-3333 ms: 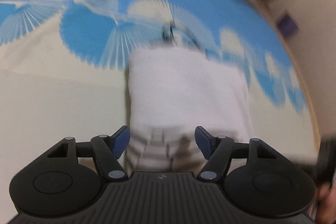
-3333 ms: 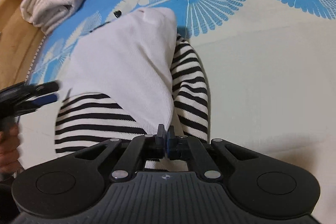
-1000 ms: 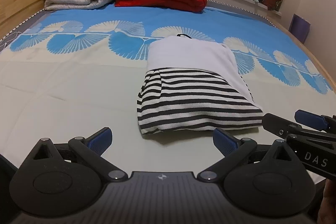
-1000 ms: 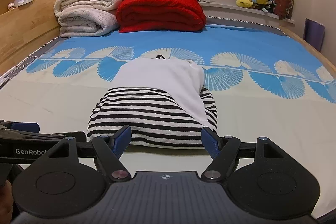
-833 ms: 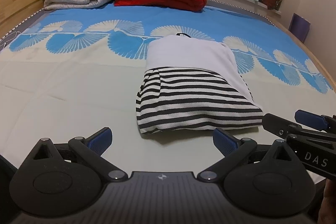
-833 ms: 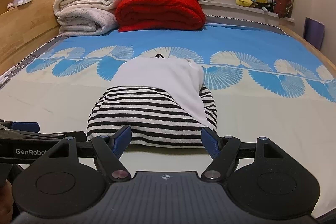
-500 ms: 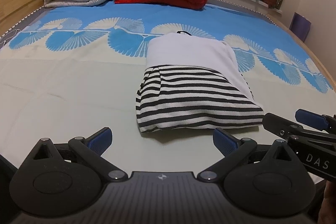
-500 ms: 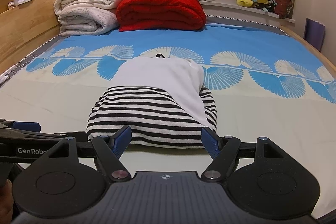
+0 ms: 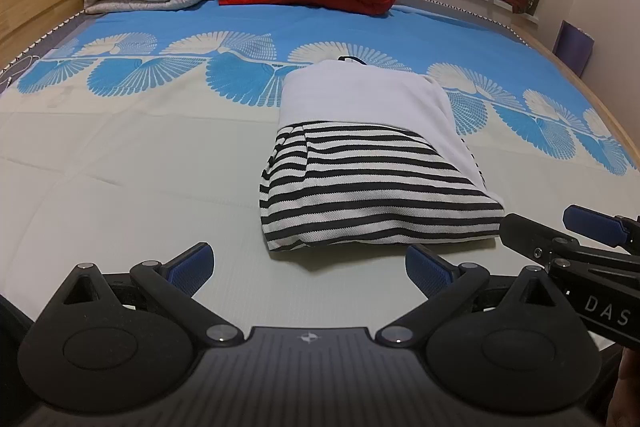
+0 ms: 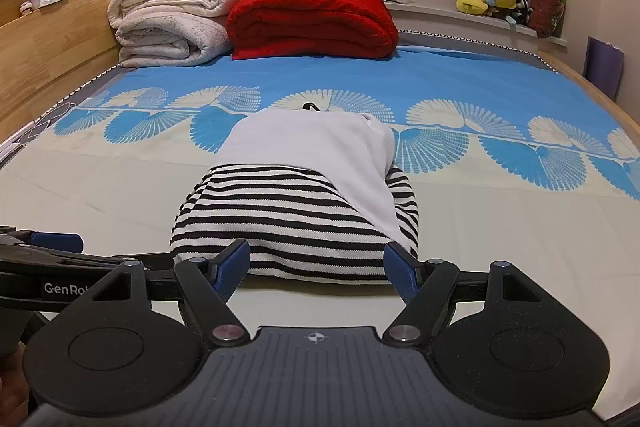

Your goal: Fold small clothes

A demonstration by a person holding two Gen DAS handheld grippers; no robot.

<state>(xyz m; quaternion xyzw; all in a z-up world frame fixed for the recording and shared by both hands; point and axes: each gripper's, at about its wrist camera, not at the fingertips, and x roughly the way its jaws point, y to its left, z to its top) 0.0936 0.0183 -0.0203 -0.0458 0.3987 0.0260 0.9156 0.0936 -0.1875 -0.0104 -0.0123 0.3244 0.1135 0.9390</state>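
We see the folded garment [image 9: 372,163] lying near the middle of the bed [image 9: 120,155], well apart from both side edges. Its long axis runs from the near edge toward the far end, where the folded blankets are stacked. The black-and-white striped part faces us at the near end; the plain white part lies over it and reaches back to the far end, where a small dark loop [image 9: 352,59] sticks out.

Our left tool [image 9: 308,265] hovers low over the sheet just short of the garment's near-left corner, tilted downward, its jaws spread wide with nothing between them. Our right tool [image 10: 316,267] sits just before the garment's near fold, also tilted down, jaws wide and gripping nothing; the striped edge shows in the gap between the 2 blue pads [image 10: 400,269], but we cannot tell whether they touch it.

Both holding hands are cut off at the frame edges. The red blanket [image 10: 316,23] and the white blankets [image 10: 172,27] rest at the far end.
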